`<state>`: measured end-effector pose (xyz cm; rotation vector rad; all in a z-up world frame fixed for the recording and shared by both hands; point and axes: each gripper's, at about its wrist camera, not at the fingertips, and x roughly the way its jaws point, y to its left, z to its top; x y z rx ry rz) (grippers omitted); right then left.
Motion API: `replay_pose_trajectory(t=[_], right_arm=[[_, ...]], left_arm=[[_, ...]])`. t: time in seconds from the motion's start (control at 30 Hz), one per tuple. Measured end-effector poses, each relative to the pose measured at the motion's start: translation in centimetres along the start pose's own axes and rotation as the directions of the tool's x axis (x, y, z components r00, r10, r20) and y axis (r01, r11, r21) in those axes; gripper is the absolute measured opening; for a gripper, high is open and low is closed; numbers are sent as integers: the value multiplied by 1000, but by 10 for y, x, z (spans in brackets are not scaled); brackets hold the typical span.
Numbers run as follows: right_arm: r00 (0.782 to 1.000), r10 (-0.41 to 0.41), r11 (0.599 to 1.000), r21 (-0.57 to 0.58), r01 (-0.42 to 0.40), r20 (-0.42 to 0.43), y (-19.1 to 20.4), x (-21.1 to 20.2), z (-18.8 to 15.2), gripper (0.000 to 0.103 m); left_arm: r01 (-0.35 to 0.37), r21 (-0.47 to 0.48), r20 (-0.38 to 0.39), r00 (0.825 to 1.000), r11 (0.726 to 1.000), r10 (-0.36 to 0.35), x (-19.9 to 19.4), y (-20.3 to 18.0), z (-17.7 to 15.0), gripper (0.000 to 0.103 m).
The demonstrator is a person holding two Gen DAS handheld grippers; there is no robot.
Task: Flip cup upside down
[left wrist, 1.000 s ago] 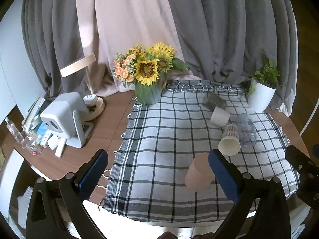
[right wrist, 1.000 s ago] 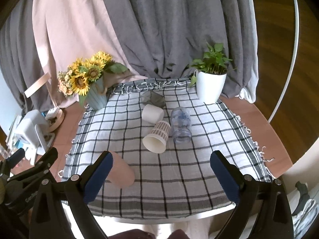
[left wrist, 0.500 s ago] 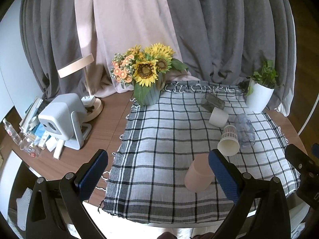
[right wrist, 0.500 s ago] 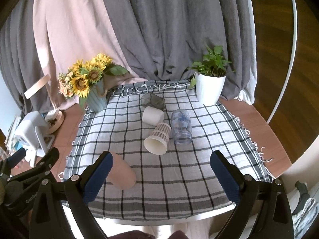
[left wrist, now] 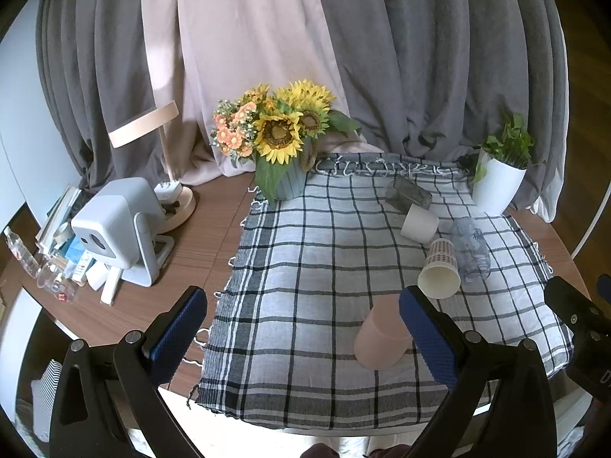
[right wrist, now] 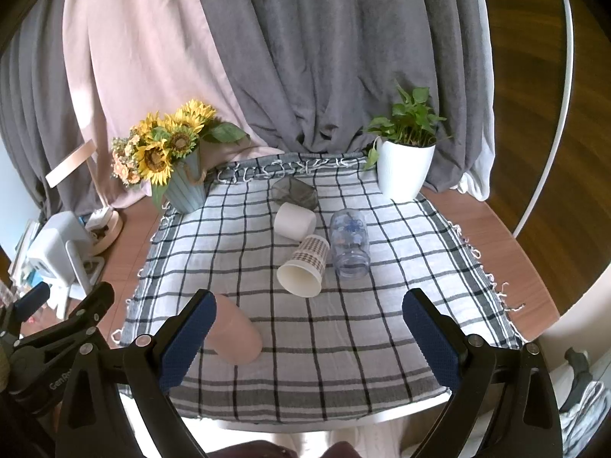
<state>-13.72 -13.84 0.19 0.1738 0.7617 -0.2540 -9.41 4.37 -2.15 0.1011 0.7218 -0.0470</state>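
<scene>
5 cups lie on the checked cloth [right wrist: 236, 263]: 1 pink cup [right wrist: 235, 337] near left, then 1 grey [right wrist: 296, 191], 1 white [right wrist: 294, 220], 1 patterned [right wrist: 303, 267], 1 clear [right wrist: 349, 242]. Both jaws released, empty; pink cup touches neither.

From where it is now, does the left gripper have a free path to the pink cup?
Probably yes. The left gripper is open above the cloth's near edge, and the pink cup lies on its side just ahead beside the right fingertip, with nothing between them.
</scene>
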Motion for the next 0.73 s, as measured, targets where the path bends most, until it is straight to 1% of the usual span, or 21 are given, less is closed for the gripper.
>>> replay_pose_trajectory(t=[0.73], right_arm=[[1000,0,1000,2,0,-11,0,4,1,98]], left_arm=[[2,0,-8,1000,1000,-2,4,-5,-5,103]])
